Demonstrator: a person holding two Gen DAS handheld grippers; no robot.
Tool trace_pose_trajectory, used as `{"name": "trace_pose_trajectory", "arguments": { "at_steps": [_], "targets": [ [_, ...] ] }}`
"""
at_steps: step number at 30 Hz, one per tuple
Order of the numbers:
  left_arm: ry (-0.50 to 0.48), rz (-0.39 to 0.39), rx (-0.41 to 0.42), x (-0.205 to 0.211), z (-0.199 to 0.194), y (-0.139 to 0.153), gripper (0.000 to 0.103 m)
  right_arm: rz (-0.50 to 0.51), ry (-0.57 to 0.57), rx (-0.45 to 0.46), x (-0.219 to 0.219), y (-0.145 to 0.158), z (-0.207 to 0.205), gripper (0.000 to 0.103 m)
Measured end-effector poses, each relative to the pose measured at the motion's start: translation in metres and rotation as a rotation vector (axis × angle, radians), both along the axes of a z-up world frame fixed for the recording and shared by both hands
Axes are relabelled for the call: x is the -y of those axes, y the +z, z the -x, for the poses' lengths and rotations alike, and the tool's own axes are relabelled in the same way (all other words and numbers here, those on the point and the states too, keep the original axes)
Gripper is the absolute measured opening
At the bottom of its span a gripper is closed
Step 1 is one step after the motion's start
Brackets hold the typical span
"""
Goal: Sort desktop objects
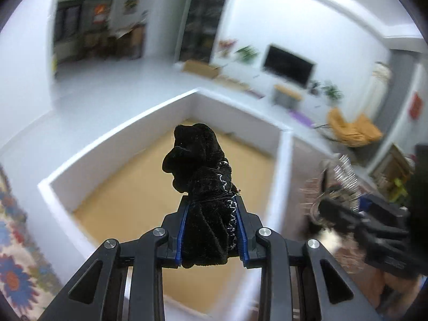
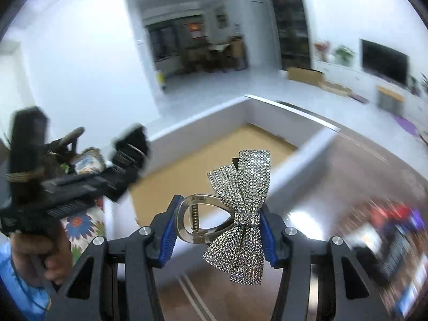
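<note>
I am holding a black velvet scrunchie (image 1: 204, 195) pinched tight in my left claw (image 1: 211, 230), nearly closed, hanging over the white-walled box with a tan floor (image 1: 117, 133). My right claw (image 2: 218, 230), half open, is gripping a rhinestone bow hair clip (image 2: 238, 211), its long axis running along the fingers. That clip is hanging nearer the box's dividing wall (image 2: 302, 160), the tan compartment lying ahead-left.
</note>
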State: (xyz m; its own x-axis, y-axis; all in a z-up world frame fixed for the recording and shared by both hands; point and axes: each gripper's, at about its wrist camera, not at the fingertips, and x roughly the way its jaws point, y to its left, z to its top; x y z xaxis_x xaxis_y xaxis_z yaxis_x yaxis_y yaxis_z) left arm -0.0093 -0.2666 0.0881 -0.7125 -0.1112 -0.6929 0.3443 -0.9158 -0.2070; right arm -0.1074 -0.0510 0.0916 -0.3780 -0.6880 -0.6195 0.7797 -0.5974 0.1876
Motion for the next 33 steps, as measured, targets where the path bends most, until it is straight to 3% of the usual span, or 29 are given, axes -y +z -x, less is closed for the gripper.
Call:
{"name": "trace_pose_trajectory", "arguments": {
  "at_steps": [5, 8, 9, 12, 14, 16, 20, 23, 25, 28, 33],
  "targets": [
    [0.04, -0.031, 0.137, 0.043, 0.019, -0.04, 0.031, -0.119, 0.07, 0.032, 0.095, -0.037, 0.019, 0.053],
    [0.057, -0.052, 0.217, 0.049, 0.023, -0.065, 0.048, -0.178, 0.074, 0.116, 0.122, -0.072, 0.039, 0.054],
    [0.069, -0.055, 0.241, 0.05, 0.025, -0.072, 0.06, -0.199, 0.068, 0.145, 0.126, -0.08, 0.042, 0.055],
    [0.097, -0.027, 0.226, 0.046, 0.023, -0.073, 0.065, -0.178, 0.02, 0.157, 0.118, -0.084, 0.046, 0.071],
    [0.123, -0.014, 0.197, 0.04, 0.013, -0.066, 0.065, -0.109, -0.014, 0.14, 0.097, -0.074, 0.045, 0.082],
    [0.122, -0.009, 0.147, 0.027, 0.006, -0.056, 0.065, -0.06, -0.048, 0.102, 0.067, -0.059, 0.038, 0.085],
    [-0.012, -0.019, 0.043, -0.039, 0.001, -0.029, 0.067, -0.005, -0.127, 0.022, -0.007, -0.042, 0.021, 0.094],
    [-0.172, -0.049, -0.011, -0.102, -0.009, -0.026, 0.084, -0.03, -0.212, -0.048, -0.078, -0.048, 0.008, 0.099],
    [-0.281, -0.051, -0.024, -0.149, -0.011, -0.033, 0.095, -0.105, -0.293, -0.087, -0.132, -0.067, -0.003, 0.099],
    [-0.4, -0.02, 0.024, -0.206, -0.004, -0.061, 0.095, -0.2, -0.39, -0.058, -0.195, -0.096, -0.013, 0.099],
    [-0.47, 0.041, 0.197, -0.266, 0.03, -0.128, 0.095, -0.338, -0.515, 0.029, -0.271, -0.146, -0.025, 0.099]
  ]
}}
